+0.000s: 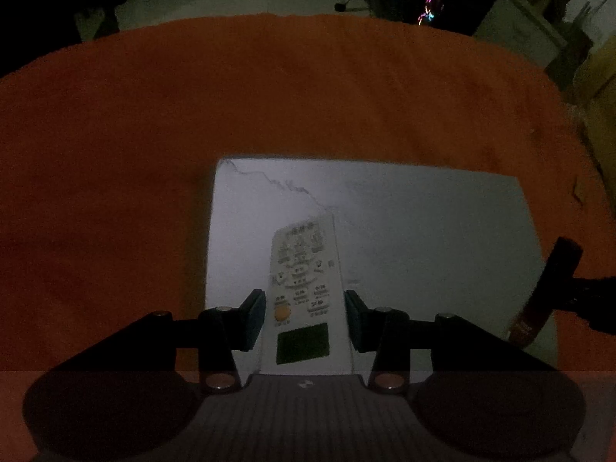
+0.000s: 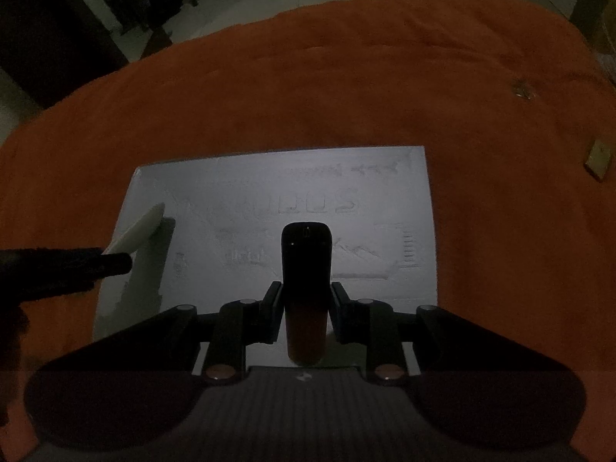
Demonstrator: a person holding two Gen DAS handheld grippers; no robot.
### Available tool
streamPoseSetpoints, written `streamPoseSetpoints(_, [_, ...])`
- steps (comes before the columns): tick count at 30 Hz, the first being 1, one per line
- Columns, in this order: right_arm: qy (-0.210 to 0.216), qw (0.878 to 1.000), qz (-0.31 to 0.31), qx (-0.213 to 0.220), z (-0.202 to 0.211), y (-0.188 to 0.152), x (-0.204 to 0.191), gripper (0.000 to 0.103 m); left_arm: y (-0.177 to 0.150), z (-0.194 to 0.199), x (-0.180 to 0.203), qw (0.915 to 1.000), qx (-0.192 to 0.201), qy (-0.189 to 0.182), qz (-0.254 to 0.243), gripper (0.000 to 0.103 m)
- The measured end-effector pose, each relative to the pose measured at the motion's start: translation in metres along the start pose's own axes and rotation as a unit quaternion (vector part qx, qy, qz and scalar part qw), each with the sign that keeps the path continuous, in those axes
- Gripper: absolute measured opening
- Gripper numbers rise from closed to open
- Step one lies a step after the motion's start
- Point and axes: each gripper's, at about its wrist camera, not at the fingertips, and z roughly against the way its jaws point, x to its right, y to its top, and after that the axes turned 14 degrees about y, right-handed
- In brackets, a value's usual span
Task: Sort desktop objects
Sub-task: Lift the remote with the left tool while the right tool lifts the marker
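- remote button labels were way too blurry to read
- tube's near end was hidden under the gripper body
- board lettering barely legible

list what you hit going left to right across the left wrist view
orange cloth → white board → white remote held in the left gripper → dark red-bottomed tube at the board's right edge

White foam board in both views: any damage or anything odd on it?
Yes. The white foam board has a jagged dark crack running from its far left corner, seen in the left wrist view. Otherwise only embossed lettering; nothing spilled.
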Motion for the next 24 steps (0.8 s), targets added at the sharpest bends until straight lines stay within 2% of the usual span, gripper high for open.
streamPoseSetpoints(13, [0.013, 1.000, 0.008, -0.002, 0.011, -0.013, 0.018, 0.027, 0.005, -0.005, 0.011, 0.9985, -0.008, 0.055, 0.002, 0.038])
streamPoseSetpoints(15, [0.015, 1.000, 0.005, -0.002, 0.016, -0.015, 0.022, 0.027, 0.004, -0.006, 0.017, 0.9987, -0.010, 0.050, -0.004, 0.040])
streamPoseSetpoints(16, [0.016, 1.000, 0.005, -0.001, 0.018, -0.016, 0.023, 0.027, 0.004, -0.008, 0.018, 0.9987, -0.010, 0.049, -0.006, 0.043])
streamPoseSetpoints(18, [0.015, 1.000, 0.005, 0.001, 0.022, -0.017, 0.025, 0.027, 0.005, -0.010, 0.021, 0.9985, -0.008, 0.054, -0.011, 0.056])
streamPoseSetpoints(22, [0.014, 1.000, 0.003, 0.000, 0.024, -0.018, 0.026, 0.027, 0.008, -0.018, 0.025, 0.9985, -0.012, 0.051, -0.018, 0.058])
streamPoseSetpoints(24, [0.013, 1.000, 0.006, -0.001, 0.023, -0.019, 0.027, 0.027, 0.008, -0.023, 0.027, 0.9982, -0.015, 0.055, -0.021, 0.066])
